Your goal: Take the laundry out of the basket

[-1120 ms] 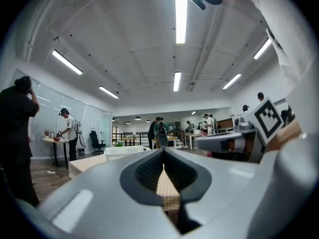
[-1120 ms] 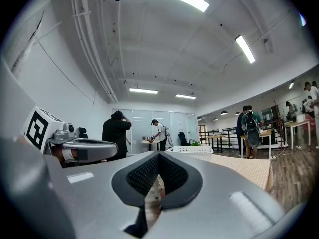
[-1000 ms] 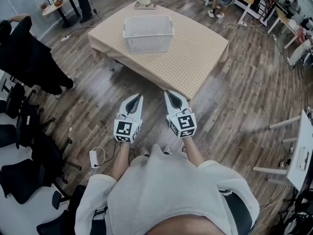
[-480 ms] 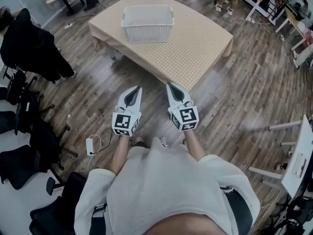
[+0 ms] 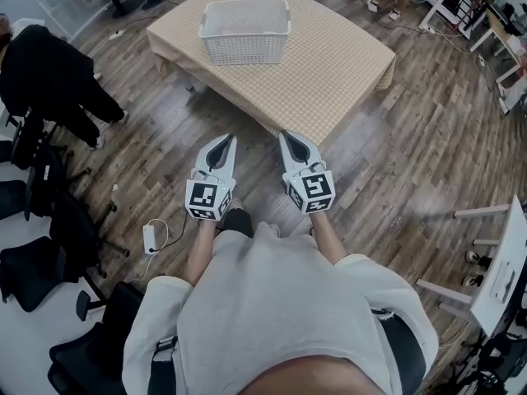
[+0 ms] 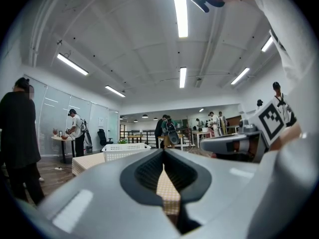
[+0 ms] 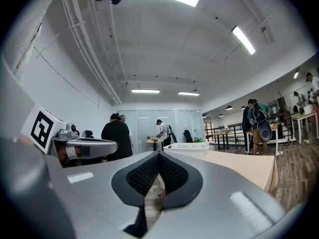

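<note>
A white slatted laundry basket [image 5: 243,30] stands on a low table with a beige checked cloth [image 5: 329,64], well ahead of me. From here I see no laundry inside it. My left gripper [image 5: 226,139] and right gripper [image 5: 286,135] hang side by side over the wooden floor, short of the table's near corner. Both are shut with nothing between the fingertips. The left gripper view shows the basket [image 6: 125,151] far off beyond the left gripper [image 6: 163,151]. The right gripper view shows the basket [image 7: 185,149] on the cloth [image 7: 244,166] past the right gripper [image 7: 159,154].
A person in black [image 5: 49,72] stands at the left near dark office chairs [image 5: 33,262]. A white power strip [image 5: 151,239] lies on the floor by my feet. Other people and desks [image 6: 164,131] fill the far room. A white stand [image 5: 498,262] is at the right.
In the head view the table, basket and both grippers have slid upward a little. The grippers stay side by side and shut. The person in black at the left has shifted.
</note>
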